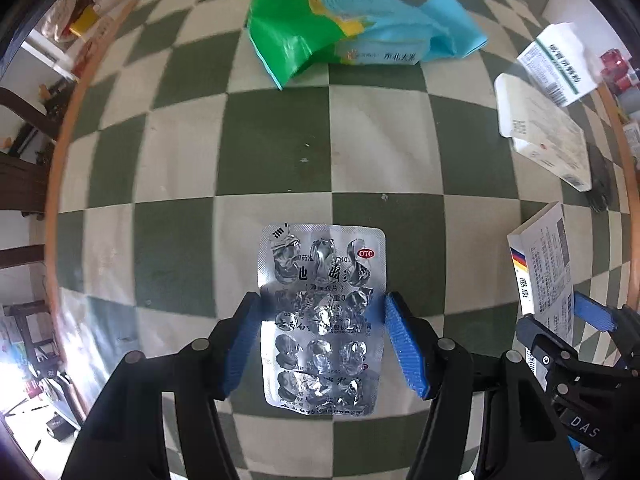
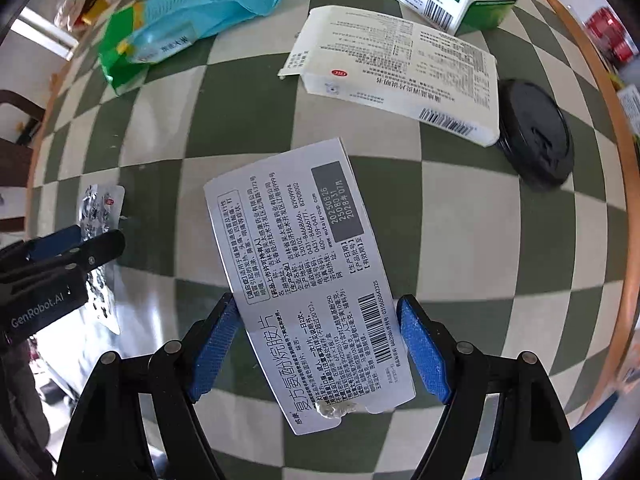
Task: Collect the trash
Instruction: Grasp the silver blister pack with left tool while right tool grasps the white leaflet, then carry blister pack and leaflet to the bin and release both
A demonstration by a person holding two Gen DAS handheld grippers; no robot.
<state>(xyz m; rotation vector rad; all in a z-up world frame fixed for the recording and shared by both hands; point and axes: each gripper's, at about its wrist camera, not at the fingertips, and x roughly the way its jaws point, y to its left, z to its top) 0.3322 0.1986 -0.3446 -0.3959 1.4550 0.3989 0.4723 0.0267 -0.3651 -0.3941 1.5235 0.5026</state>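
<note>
The spent blister pack (image 1: 322,320) sits between the blue pads of the left gripper (image 1: 322,340), jaws closed to its 2 long edges, while the right gripper (image 2: 320,344) clamps the grey medicine box (image 2: 304,280) the same way, both apparently lifted off the checkered table (image 1: 380,140). This looks like the carry step. No bin is in view, so the next move calls for finding one, with the green-blue bag (image 1: 352,28), 2 more boxes and a black lid (image 2: 536,132) left.

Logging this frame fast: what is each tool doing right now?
Left tool: shut on the blister pack.
Right tool: shut on the white medicine box.
</note>
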